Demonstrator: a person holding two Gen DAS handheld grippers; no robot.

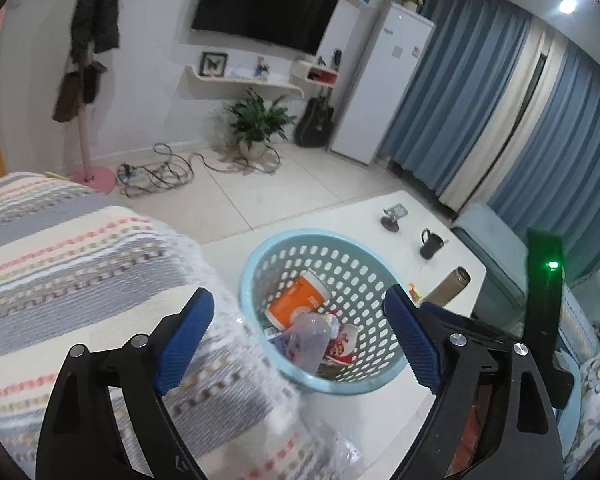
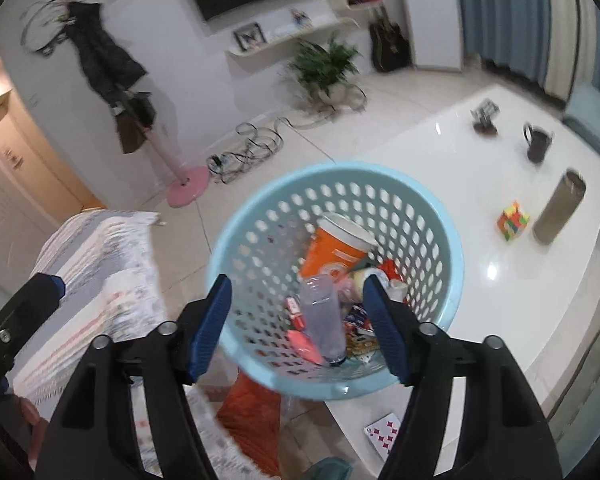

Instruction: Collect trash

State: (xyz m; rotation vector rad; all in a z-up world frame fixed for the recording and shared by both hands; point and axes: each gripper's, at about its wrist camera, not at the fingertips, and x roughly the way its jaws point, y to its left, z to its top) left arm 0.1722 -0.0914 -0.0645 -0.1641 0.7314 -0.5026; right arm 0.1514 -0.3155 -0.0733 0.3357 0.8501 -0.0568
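A light blue perforated basket [image 1: 352, 276] [image 2: 340, 168] stands near the corner of the white table [image 1: 380, 208] [image 2: 440, 152]. Inside it lie an orange paper cup [image 1: 296, 300] [image 2: 336, 248], a clear plastic bottle [image 1: 306, 340] [image 2: 324, 320] and several coloured wrappers. My left gripper [image 1: 298, 304] hovers above the basket's near side, jaws wide open, nothing between the pads. My right gripper [image 2: 297, 286] also hangs open over the basket. The bottle shows between its fingers but lies below in the basket, untouched.
A black mug [image 2: 538, 144], a grey flask [image 2: 560, 208] lying down, a colour cube [image 2: 514, 220] and a playing card [image 2: 382, 430] are on the table. A striped blanket [image 1: 80, 264] is at the left, and an orange bag [image 2: 252, 408] lies below the basket.
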